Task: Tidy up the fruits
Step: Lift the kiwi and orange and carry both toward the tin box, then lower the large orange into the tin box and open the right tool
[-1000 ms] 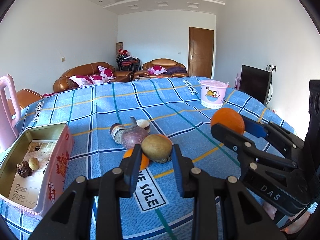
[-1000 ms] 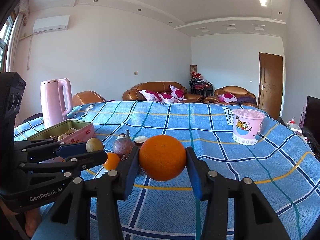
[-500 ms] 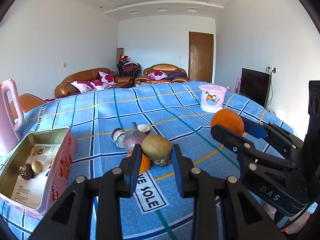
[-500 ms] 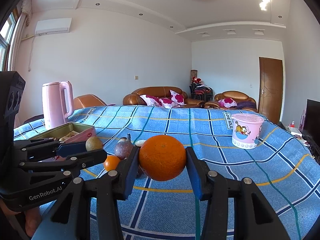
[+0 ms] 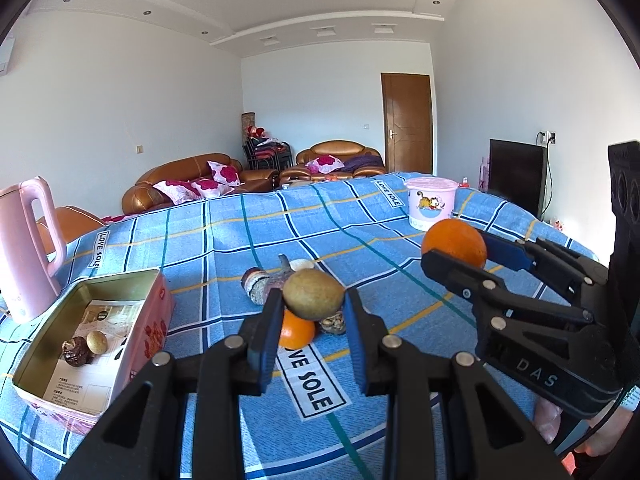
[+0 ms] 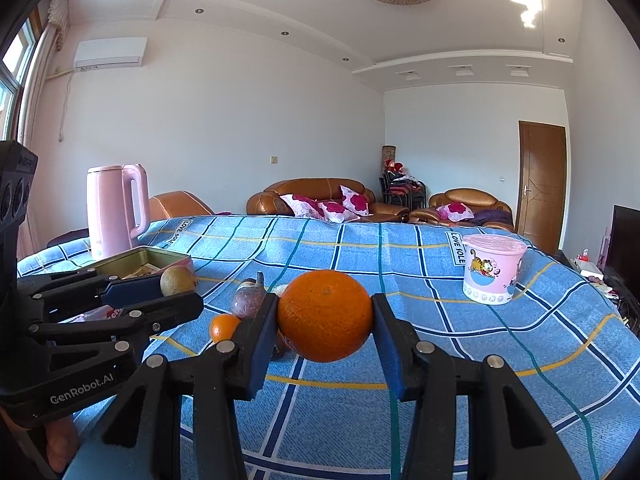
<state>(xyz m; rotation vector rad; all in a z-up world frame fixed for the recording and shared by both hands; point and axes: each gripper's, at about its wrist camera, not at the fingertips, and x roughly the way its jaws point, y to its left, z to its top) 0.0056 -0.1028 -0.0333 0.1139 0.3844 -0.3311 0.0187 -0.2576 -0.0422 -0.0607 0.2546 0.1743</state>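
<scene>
My left gripper (image 5: 310, 304) is shut on a brown-green kiwi (image 5: 314, 294) and holds it above the blue checked cloth. My right gripper (image 6: 325, 322) is shut on a large orange (image 6: 325, 316), also held in the air; it shows in the left wrist view (image 5: 454, 242) too. On the cloth lie a small orange (image 5: 296, 332), a purple fruit (image 6: 248, 300) and some small brown pieces (image 5: 334, 322). An open tin box (image 5: 48, 364) at the left holds two small fruits (image 5: 86, 346).
A pink kettle (image 5: 24, 240) stands behind the tin box. A pink cartoon tub (image 6: 492, 272) stands at the far right of the table. Sofas, a door and a TV are in the room beyond.
Both grippers have risen and tilted upward with their fruits still held; the table and fruit pile now sit lower in both views.
</scene>
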